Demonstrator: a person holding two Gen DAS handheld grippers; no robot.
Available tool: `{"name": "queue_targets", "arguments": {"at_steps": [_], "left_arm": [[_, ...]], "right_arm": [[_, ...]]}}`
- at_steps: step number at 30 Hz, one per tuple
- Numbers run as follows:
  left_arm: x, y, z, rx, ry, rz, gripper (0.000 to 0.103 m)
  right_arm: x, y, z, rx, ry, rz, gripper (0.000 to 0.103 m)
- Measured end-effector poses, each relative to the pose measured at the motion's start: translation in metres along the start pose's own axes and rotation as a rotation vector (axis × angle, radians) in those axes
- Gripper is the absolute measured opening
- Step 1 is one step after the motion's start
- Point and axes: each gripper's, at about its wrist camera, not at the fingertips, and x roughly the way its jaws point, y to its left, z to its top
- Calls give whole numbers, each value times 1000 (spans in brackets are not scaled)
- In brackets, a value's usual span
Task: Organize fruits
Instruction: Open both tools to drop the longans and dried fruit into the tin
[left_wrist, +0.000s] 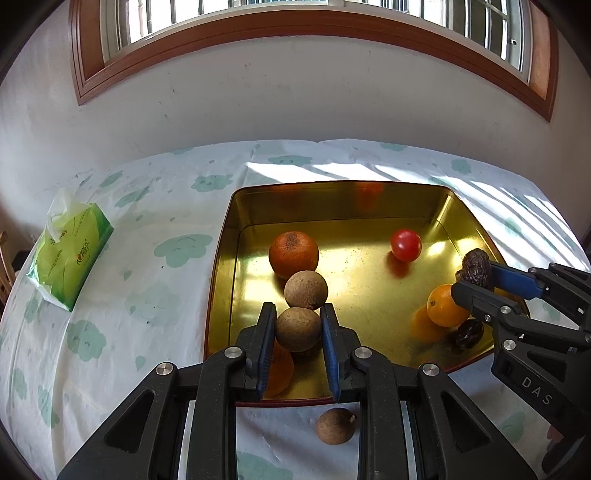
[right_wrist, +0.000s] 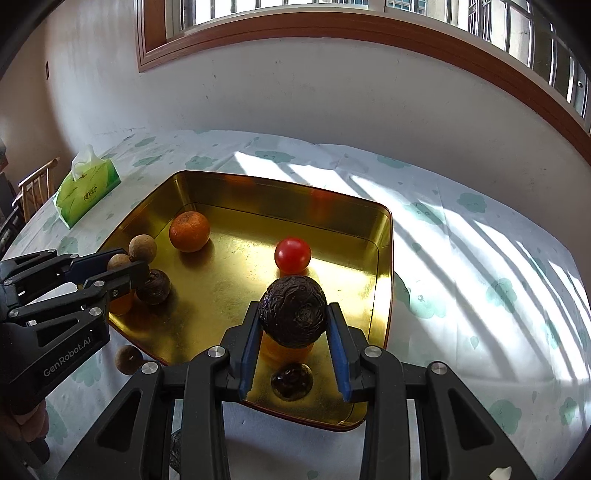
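Note:
A gold metal tray lies on the tablecloth. My left gripper is shut on a brown longan over the tray's near left part. My right gripper is shut on a dark wrinkled passion fruit over the tray's right side. In the tray lie a second longan, a tangerine, a red tomato, a small orange and dark fruits.
One more longan lies on the cloth just outside the tray's near edge. A green tissue pack stands at the table's left. A wall with a window rises behind the table. A wooden chair stands left.

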Motion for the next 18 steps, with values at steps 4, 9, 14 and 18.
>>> {"name": "queue_targets", "arguments": {"at_steps": [4, 9, 14, 18], "left_arm": [[7, -3, 1, 7, 9, 0, 25], [12, -6, 0, 11, 16, 1, 25], [12, -6, -1, 14, 8, 0, 25], [12, -6, -2, 10, 5, 2, 26]], "right_arm": [[7, 0, 1, 1, 13, 3, 31], [7, 0, 0, -1, 9, 5, 32], [8, 1, 0, 4, 6, 7, 33], [9, 1, 1, 6, 6, 10, 33]]}}
